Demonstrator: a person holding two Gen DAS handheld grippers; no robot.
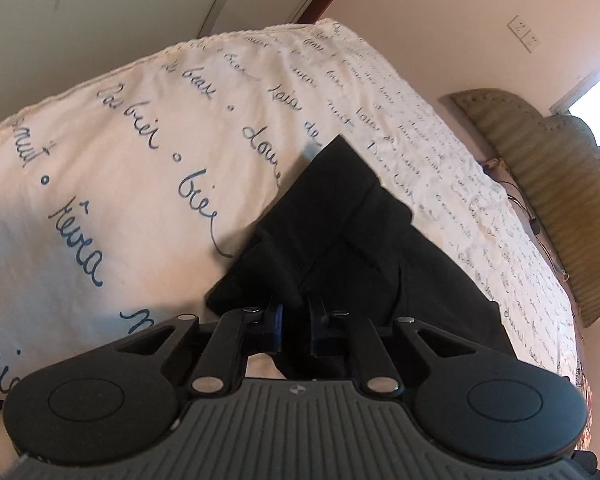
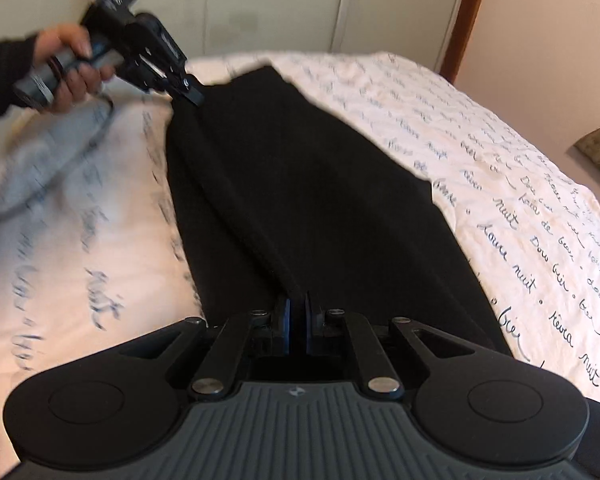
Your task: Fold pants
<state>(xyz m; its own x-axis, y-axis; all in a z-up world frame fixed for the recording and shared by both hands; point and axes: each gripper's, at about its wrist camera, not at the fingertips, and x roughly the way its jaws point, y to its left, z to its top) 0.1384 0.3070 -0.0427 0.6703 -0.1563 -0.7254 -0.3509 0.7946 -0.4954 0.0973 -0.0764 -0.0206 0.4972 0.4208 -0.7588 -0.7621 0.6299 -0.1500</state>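
Black pants (image 2: 300,184) lie stretched along a bed with a white cover printed in blue script (image 2: 480,152). My right gripper (image 2: 296,312) is shut on the near end of the pants. My left gripper (image 2: 194,94), seen far left in the right wrist view, is shut on the far end and holds it slightly raised. In the left wrist view the left gripper (image 1: 294,316) pinches black cloth, and the pants (image 1: 364,240) run away from it over the bed cover (image 1: 120,160).
A pale wardrobe or wall (image 2: 280,4) stands behind the bed. A padded olive headboard (image 1: 560,184) rises at the right, with cables (image 1: 528,208) beside it. A wall socket (image 1: 524,34) and a bright window (image 1: 596,92) are at the far right.
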